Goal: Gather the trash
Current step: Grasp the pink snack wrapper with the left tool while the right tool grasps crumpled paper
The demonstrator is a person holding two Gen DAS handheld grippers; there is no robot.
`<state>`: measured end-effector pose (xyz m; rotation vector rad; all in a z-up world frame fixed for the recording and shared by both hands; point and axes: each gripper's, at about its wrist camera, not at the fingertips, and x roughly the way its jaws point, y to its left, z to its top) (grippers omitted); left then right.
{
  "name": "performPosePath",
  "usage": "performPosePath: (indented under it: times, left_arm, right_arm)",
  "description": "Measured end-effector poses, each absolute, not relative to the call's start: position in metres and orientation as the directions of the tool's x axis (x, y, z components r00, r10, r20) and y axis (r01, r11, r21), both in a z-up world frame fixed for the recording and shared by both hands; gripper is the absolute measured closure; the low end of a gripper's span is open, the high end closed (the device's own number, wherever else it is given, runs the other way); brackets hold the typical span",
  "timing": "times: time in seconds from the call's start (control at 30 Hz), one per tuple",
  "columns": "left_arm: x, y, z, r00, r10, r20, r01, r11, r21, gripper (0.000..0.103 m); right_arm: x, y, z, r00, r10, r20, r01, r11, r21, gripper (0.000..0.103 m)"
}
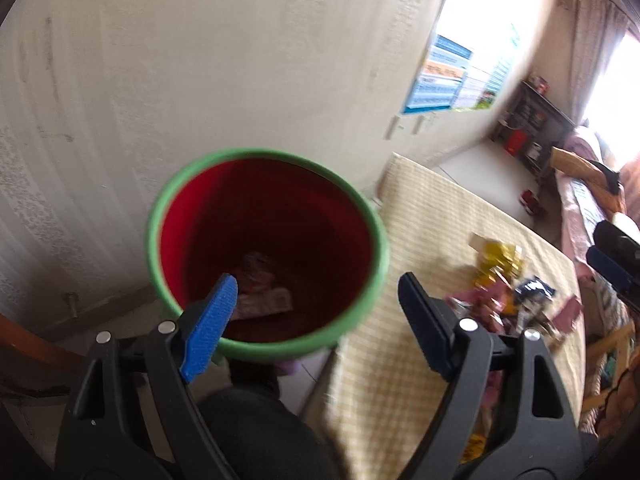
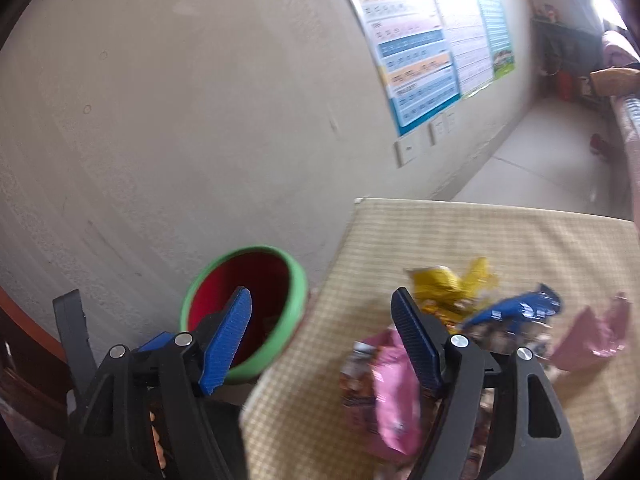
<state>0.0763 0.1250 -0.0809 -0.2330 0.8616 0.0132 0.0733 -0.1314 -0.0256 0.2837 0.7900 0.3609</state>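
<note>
The red bin (image 1: 268, 252) with its green rim stands on the floor just beside the checked table (image 2: 480, 240) — a few wrappers (image 1: 260, 292) lie at its bottom. The left gripper (image 1: 316, 300) hangs over the bin, jaws spread and empty. The right gripper (image 2: 320, 320), also spread, hovers at the table's edge near the pink wrapper (image 2: 392, 392), yellow wrapper (image 2: 448, 284) and blue wrapper (image 2: 516, 308).

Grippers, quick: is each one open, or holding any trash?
Left gripper: open, holding nothing, above the red bin.
Right gripper: open, holding nothing, over the wrappers.
</note>
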Motion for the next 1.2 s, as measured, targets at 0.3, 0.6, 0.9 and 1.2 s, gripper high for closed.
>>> performPosePath:
  times: [0.3,0.6,0.9,1.2]
  left_arm:
    - [0.078,0.040,-0.105,0.552,-0.280,-0.786,0.073,0.955,-0.289,0.023]
    - [0.114,-0.030,-0.149,0.434,-0.233,-0.870,0.124,0.972,-0.199,0.023]
    - [0.120,-0.051,-0.169,0.368,-0.269,-0.890,0.167,0.961,-0.222,0.074]
    - [0.097,-0.027,-0.153,0.395,-0.247,-0.885,0.142,0.968,-0.207,0.078]
  right_arm:
    - [0.019,-0.185,-0.068,0.618,0.338,-0.710,-0.082,0.926,0.369,0.032]
    - [-0.013,-0.233,-0.089,0.618,0.303,-0.726,0.035,0.911,0.410,0.032]
    - [-0.024,-0.255,-0.105,0.601,0.319,-0.733,0.083,0.887,0.454,0.032]
    - [-0.014,-0.254,-0.116,0.580,0.323,-0.748,0.076,0.893,0.444,0.032]
